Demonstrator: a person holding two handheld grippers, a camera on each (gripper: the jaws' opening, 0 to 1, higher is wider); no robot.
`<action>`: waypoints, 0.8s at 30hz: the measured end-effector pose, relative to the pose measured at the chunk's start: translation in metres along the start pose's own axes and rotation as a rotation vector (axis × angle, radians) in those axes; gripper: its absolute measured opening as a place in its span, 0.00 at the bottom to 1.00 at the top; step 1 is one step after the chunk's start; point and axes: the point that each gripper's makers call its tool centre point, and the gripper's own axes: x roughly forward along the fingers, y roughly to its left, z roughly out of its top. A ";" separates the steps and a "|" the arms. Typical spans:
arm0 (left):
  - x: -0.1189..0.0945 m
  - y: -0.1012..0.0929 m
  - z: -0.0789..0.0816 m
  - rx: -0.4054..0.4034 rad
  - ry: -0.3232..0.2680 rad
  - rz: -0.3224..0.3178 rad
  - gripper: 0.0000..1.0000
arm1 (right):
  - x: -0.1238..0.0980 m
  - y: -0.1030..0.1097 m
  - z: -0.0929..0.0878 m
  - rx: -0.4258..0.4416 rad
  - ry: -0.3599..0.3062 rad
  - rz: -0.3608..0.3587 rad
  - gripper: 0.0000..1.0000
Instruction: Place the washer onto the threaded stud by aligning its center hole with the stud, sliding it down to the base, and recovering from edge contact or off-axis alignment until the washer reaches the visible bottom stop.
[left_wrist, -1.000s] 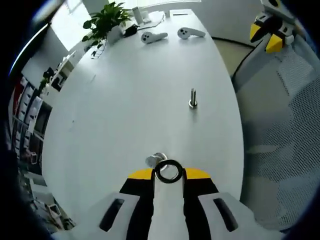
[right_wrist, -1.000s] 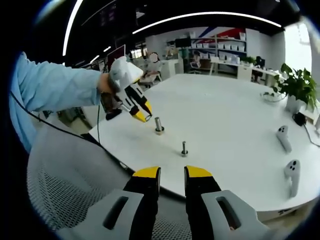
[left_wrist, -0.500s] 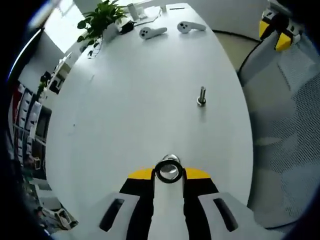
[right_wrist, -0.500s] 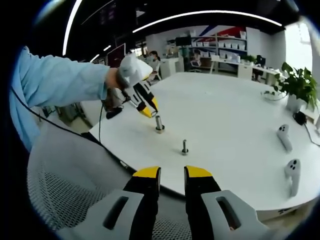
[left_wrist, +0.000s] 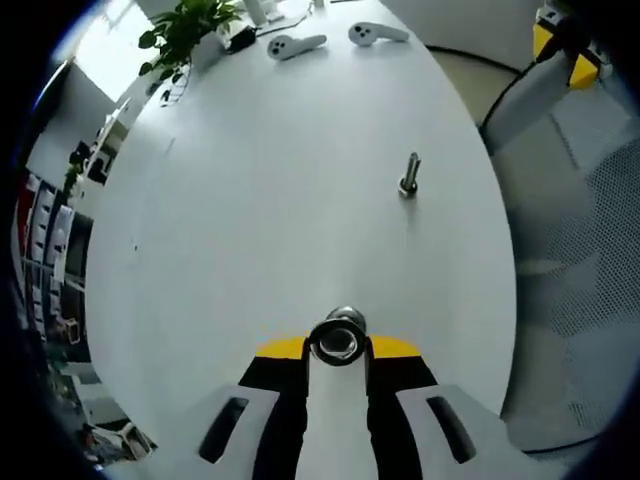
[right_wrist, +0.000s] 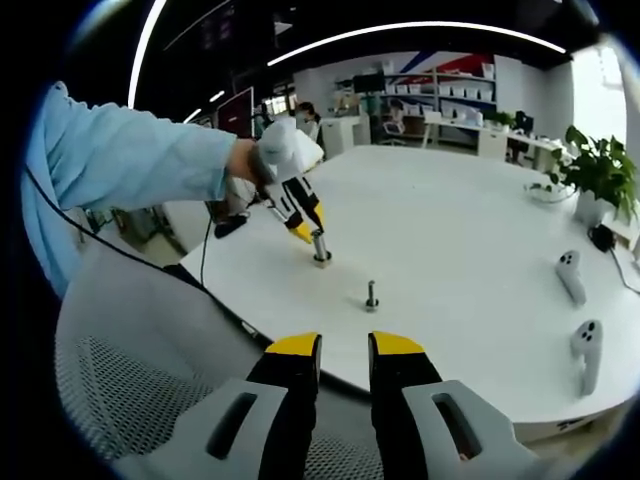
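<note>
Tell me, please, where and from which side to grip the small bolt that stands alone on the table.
Grip the small bolt on its bare upper shank, coming down from above with the jaws either side. It stands upright on its wide head, so the shank is the slim, free part. The right gripper looks the likelier choice: the left gripper is shut on the washer.

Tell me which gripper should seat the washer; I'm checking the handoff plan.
Left. The left gripper already holds the washer right over the stud; the right gripper hangs empty off the table edge.
</note>
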 end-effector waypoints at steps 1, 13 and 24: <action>0.001 0.000 0.000 -0.002 0.000 -0.003 0.19 | 0.000 0.000 0.000 0.000 0.000 0.001 0.21; 0.018 -0.003 -0.003 -0.008 0.025 -0.029 0.19 | 0.001 0.001 0.000 -0.002 -0.002 0.007 0.21; 0.033 -0.007 -0.005 -0.001 0.044 -0.047 0.19 | 0.001 0.002 0.001 -0.005 -0.003 0.010 0.21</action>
